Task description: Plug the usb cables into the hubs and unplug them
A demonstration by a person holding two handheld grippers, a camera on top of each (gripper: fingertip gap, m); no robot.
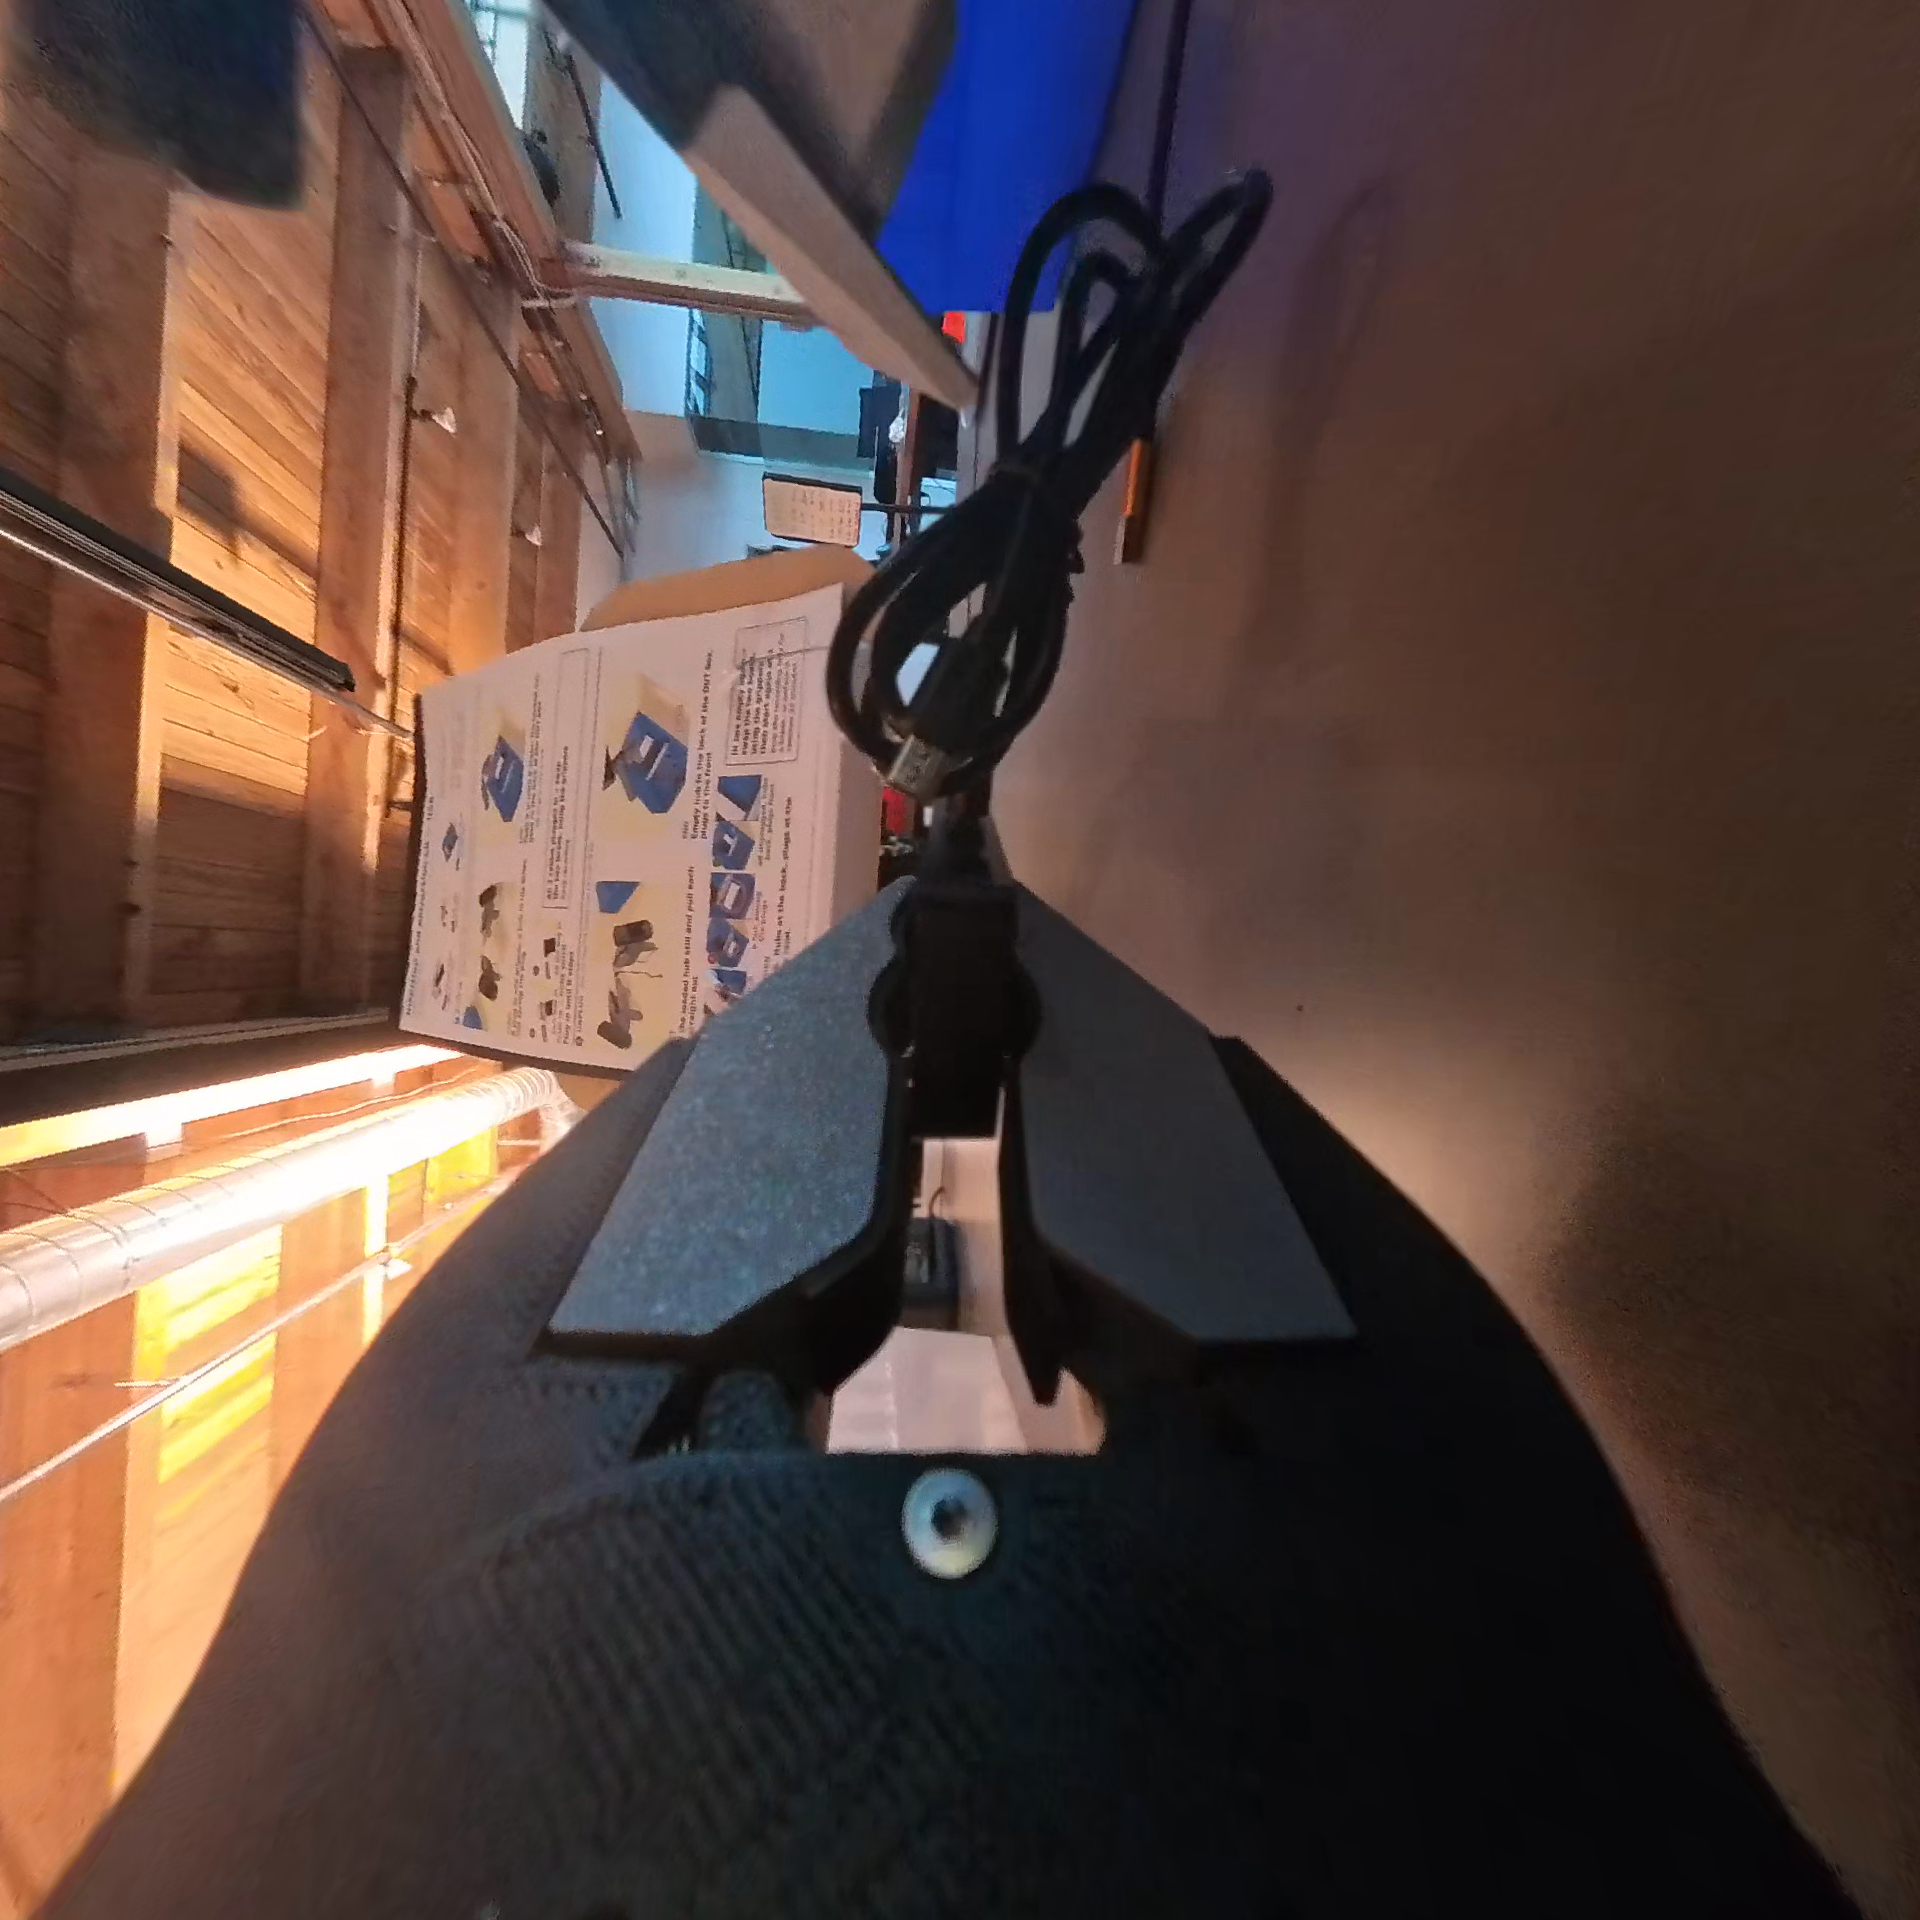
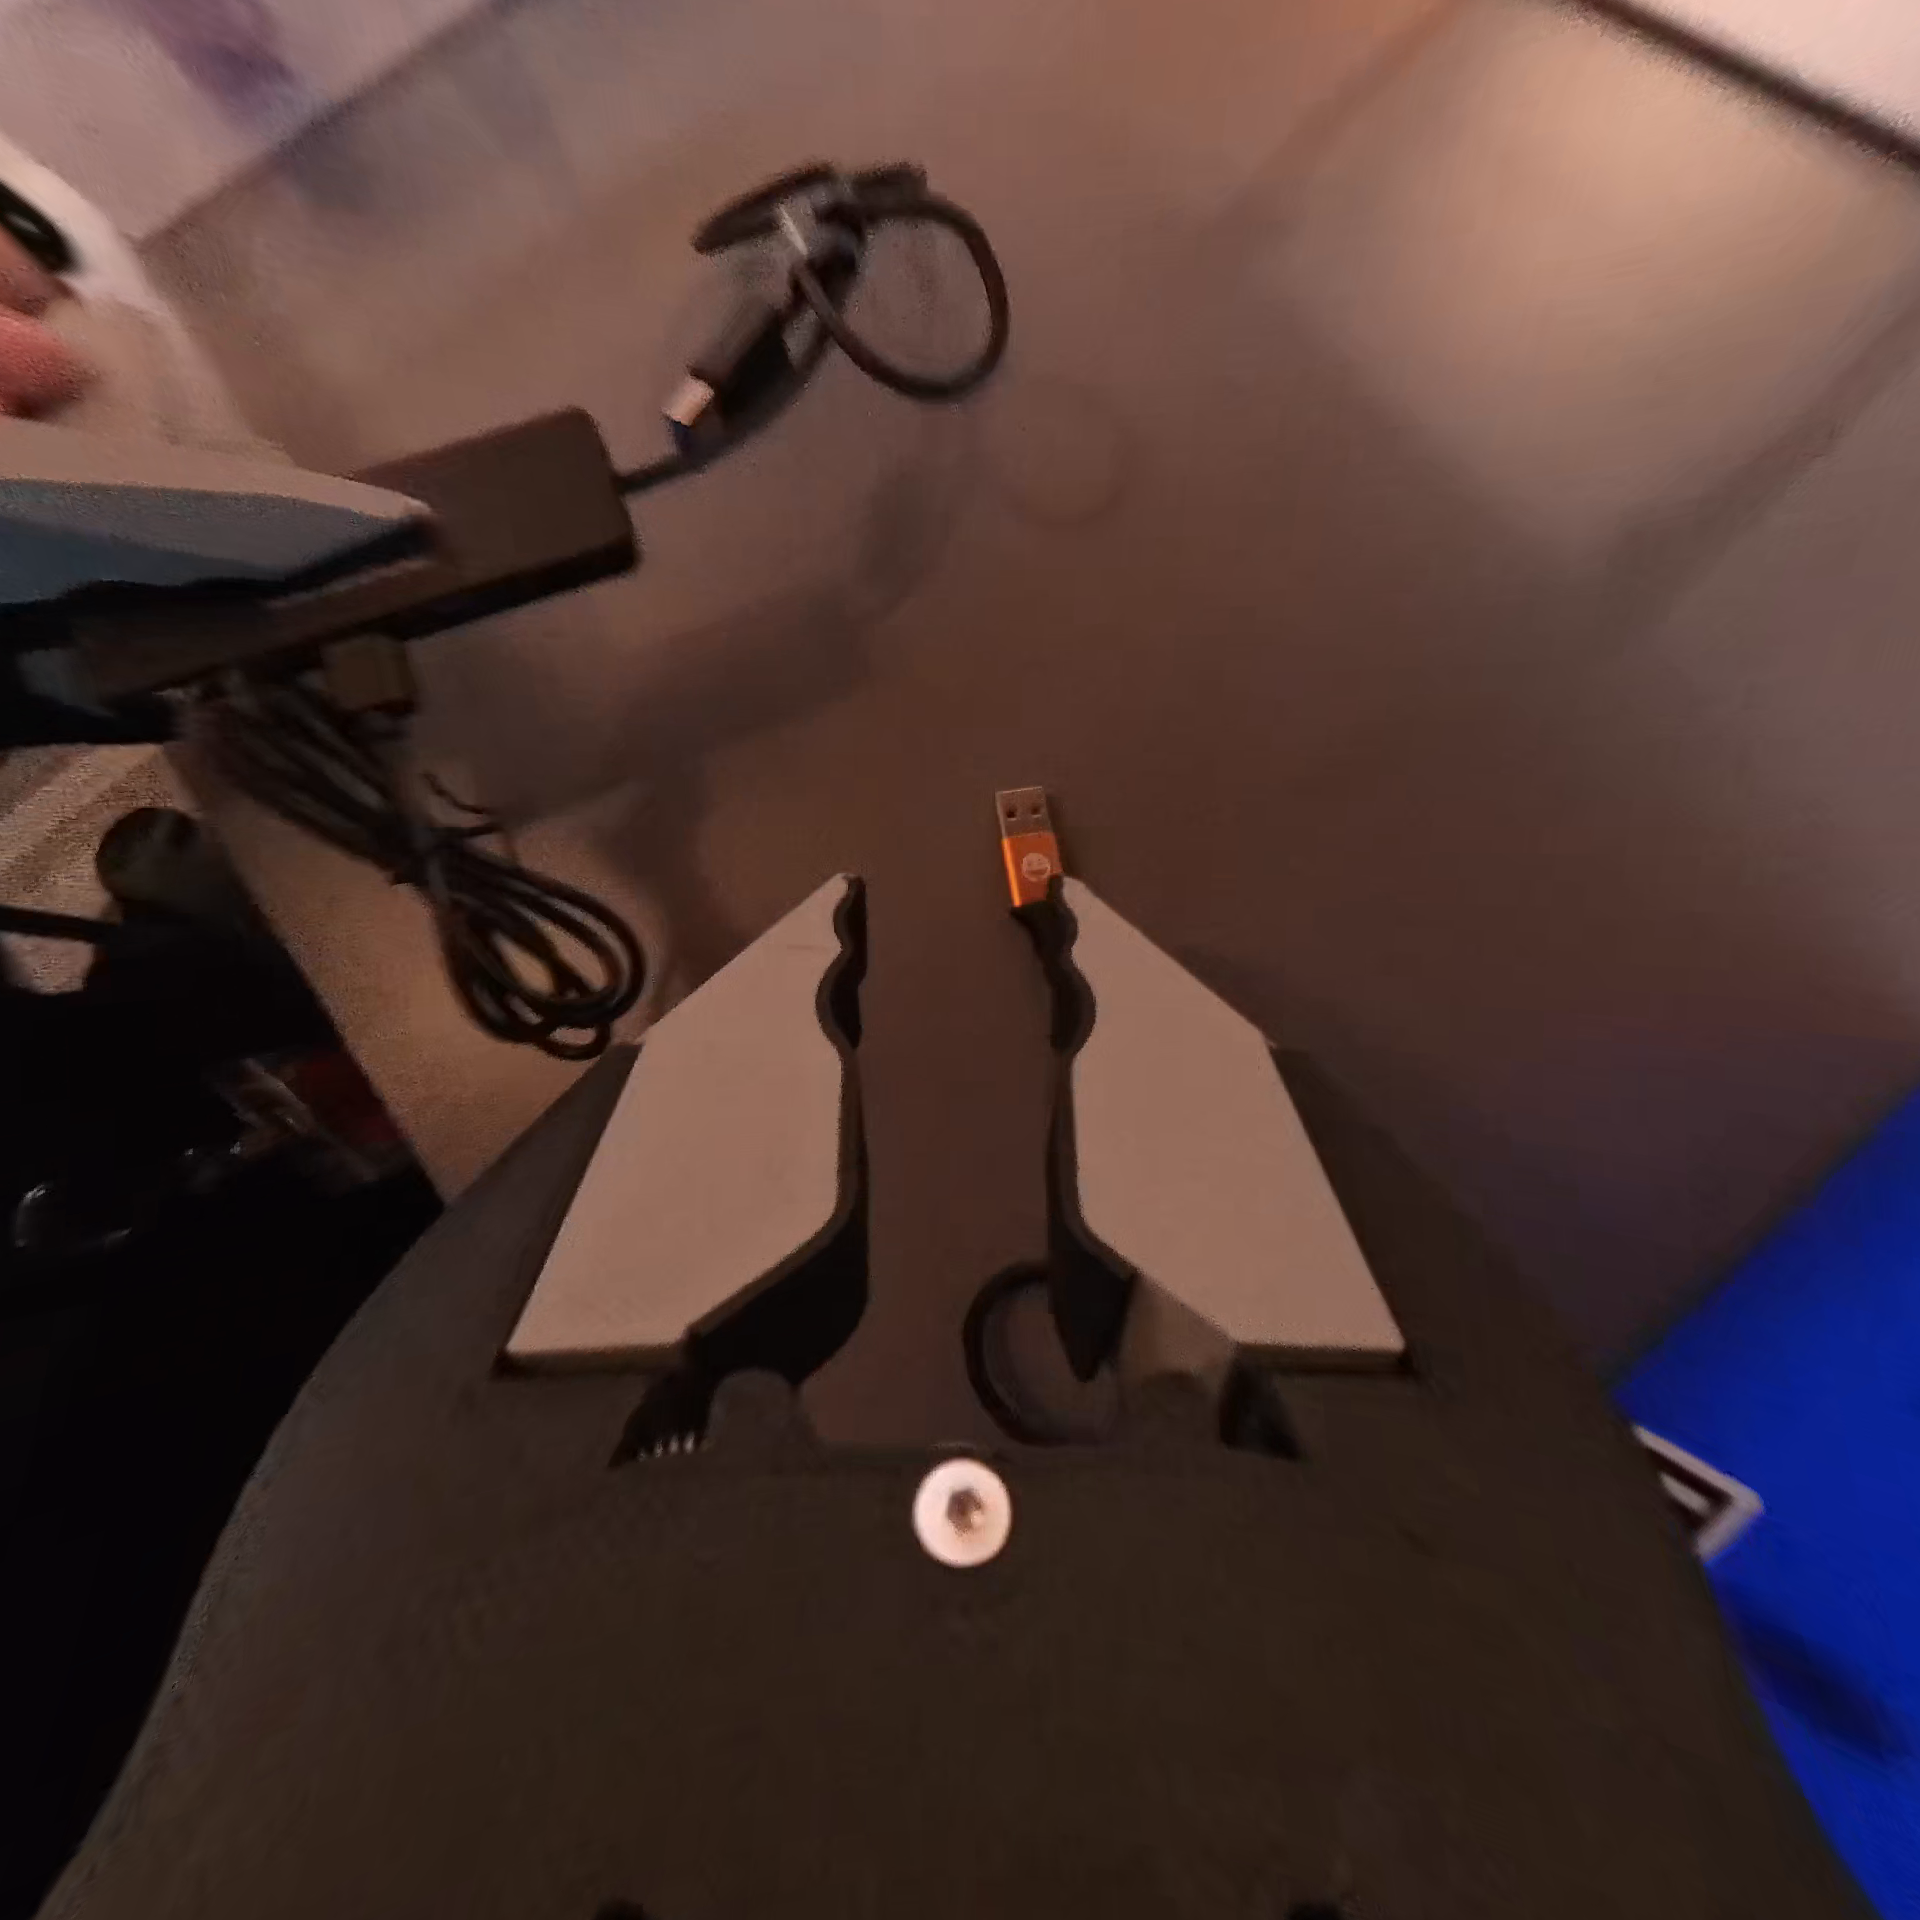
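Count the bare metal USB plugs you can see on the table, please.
2. The orange plug lies just ahead of the right tongs; the silver plug lies beyond the black hub held by the left tongs. More may be hidden.

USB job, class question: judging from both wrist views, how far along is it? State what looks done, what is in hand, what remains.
Done: nothing shows as plugged in.
In hand: the left gripper is shut on the black hub, lifted off the table, its own cable dangling.
Left: the right gripper is open just short of the orange USB plug, which lies loose, ungrasped. Grasping, plugging and unplugging remain.
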